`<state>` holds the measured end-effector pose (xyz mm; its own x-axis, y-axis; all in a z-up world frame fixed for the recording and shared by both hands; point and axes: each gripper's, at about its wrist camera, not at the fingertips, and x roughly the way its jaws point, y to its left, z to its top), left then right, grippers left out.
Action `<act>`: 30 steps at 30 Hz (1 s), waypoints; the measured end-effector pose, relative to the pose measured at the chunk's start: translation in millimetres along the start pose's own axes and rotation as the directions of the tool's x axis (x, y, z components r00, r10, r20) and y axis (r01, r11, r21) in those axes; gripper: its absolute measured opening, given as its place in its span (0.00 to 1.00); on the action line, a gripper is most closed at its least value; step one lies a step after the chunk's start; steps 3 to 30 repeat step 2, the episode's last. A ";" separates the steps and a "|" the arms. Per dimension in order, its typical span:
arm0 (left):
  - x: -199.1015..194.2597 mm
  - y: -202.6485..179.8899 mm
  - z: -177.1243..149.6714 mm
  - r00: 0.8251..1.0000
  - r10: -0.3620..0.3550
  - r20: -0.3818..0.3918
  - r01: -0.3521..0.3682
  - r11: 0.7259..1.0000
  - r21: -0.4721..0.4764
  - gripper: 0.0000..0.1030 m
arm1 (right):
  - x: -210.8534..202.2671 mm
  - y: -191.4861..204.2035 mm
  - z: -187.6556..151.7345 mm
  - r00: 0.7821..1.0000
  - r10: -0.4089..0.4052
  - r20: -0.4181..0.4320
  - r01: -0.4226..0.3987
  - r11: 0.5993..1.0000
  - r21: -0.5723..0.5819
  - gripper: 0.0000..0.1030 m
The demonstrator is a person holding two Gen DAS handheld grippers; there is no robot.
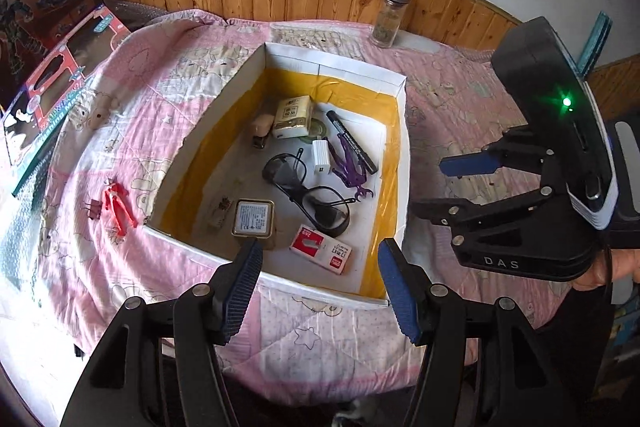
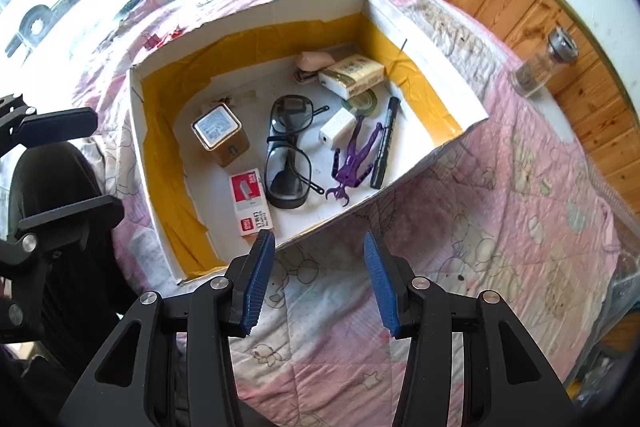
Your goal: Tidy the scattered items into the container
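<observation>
In the left wrist view, the left gripper (image 1: 320,283) is hovering at the bottom centre with its jaws spread wide and nothing between them, poised over the near wall of the white cardboard box (image 1: 394,83). The box is sitting mid-frame on the pink quilt (image 1: 192,67), already holding sunglasses (image 1: 306,187), a black marker (image 1: 352,141), a purple figure (image 1: 352,171), a staple box (image 1: 322,249) and a small tin (image 1: 253,219). At left of frame, a red toy figure (image 1: 118,207) and a binder clip (image 1: 93,209) are lying on the quilt outside the box, likely the next pickups. The right gripper (image 1: 436,187) is waiting at right, jaws parted and empty.

In the right wrist view, the right gripper (image 2: 320,279) is hanging wide and empty at the bottom centre, just short of the box's near corner. A glass jar (image 2: 540,71) is standing at upper right, apart from the box.
</observation>
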<state>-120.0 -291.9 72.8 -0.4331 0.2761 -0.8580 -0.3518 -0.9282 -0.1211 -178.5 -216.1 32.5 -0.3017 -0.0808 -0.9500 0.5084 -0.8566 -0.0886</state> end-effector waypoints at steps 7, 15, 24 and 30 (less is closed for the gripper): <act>-2.5 1.5 -0.7 1.000 -0.002 0.004 0.002 1.000 -0.006 0.59 | -3.4 1.8 -0.1 1.000 -0.001 0.001 0.001 1.000 -0.004 0.48; -2.5 1.5 -0.7 1.000 -0.002 0.004 0.002 1.000 -0.006 0.59 | -3.4 1.8 -0.1 1.000 -0.001 0.001 0.001 1.000 -0.004 0.48; -2.5 1.5 -0.7 1.000 -0.002 0.004 0.002 1.000 -0.006 0.59 | -3.4 1.8 -0.1 1.000 -0.001 0.001 0.001 1.000 -0.004 0.48; -2.5 1.5 -0.7 1.000 -0.002 0.004 0.002 1.000 -0.006 0.59 | -3.4 1.8 -0.1 1.000 -0.001 0.001 0.001 1.000 -0.004 0.48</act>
